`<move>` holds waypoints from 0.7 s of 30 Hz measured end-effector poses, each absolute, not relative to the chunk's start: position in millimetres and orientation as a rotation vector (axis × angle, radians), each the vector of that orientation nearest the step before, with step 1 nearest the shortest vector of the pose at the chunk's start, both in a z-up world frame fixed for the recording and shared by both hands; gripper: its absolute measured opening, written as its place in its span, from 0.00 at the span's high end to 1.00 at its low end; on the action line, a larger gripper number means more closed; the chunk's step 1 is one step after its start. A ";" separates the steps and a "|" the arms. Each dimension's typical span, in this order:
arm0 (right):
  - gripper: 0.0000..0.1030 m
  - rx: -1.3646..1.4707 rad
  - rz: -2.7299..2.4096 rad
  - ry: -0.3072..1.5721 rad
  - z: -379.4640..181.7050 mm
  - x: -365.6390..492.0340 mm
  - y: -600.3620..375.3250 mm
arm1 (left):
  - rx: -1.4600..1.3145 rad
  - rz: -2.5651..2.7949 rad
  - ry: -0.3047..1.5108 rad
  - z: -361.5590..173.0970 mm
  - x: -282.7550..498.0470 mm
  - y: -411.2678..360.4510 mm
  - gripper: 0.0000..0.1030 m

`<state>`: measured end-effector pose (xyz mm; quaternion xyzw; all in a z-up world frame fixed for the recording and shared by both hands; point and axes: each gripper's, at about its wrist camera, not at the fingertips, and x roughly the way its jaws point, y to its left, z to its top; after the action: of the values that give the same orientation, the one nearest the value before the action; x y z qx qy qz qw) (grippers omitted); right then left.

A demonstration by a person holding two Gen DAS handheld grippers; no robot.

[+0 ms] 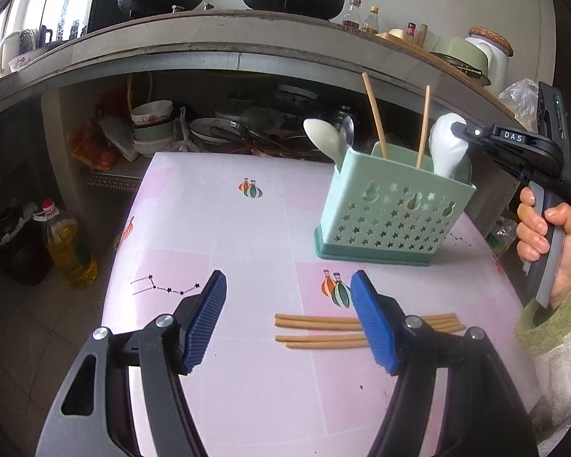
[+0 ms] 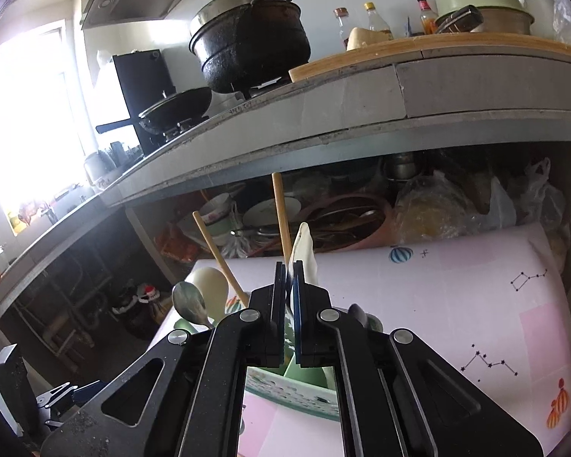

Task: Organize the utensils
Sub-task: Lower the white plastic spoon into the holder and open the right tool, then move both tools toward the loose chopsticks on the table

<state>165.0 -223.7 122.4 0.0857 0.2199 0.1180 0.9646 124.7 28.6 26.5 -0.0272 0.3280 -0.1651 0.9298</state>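
A mint-green utensil holder [image 1: 392, 209] stands on the pink table [image 1: 228, 228]. Two chopsticks [image 1: 375, 114], a cream spoon [image 1: 319, 135] and a metal spoon [image 1: 348, 131] stand upright in it. My right gripper [image 1: 456, 128] is shut on the bowl of a white spoon [image 1: 447, 152] that stands in the holder's right compartment. In the right wrist view the white spoon [image 2: 304, 247] shows edge-on between the nearly closed jaws of that gripper [image 2: 289, 266]. My left gripper [image 1: 288, 278] hangs open over the table. Several loose chopsticks [image 1: 316, 321] lie flat beside its right finger.
A person's hand [image 1: 548, 236] holds the right gripper's handle at the table's right edge. Behind the table a concrete counter [image 1: 209, 45] carries black pots, with bowls and plates on the shelf beneath it. An oil bottle [image 1: 70, 247] stands on the floor at left.
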 end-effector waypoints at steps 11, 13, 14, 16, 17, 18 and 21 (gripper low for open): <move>0.68 0.075 0.153 0.407 132.6 128.9 -219.4 | -0.042 -0.243 0.687 11.8 105.9 38.8 0.36; 0.66 0.056 0.136 0.384 139.4 117.3 -219.3 | -0.022 -0.224 0.678 10.7 103.0 39.5 0.36; 0.65 0.045 0.130 0.372 143.6 111.3 -219.0 | -0.006 -0.222 0.674 10.3 102.1 38.5 0.36; 0.62 0.027 0.124 0.353 150.5 98.9 -218.7 | 0.023 -0.228 0.666 10.4 100.1 34.8 0.36; 0.61 0.019 0.123 0.350 152.2 94.5 -217.8 | 0.037 -0.237 0.663 10.6 99.3 32.4 0.36; 0.61 0.012 0.124 0.354 152.6 91.1 -217.2 | 0.051 -0.249 0.658 11.3 98.1 29.6 0.38; 0.61 -0.004 0.140 0.424 145.8 83.6 -211.9 | 0.095 -0.284 0.647 13.2 96.7 18.5 0.47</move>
<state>83.6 -211.9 145.8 -0.0020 0.2101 0.0696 0.9752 96.7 18.5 13.2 0.0467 0.3166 -0.1391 0.9371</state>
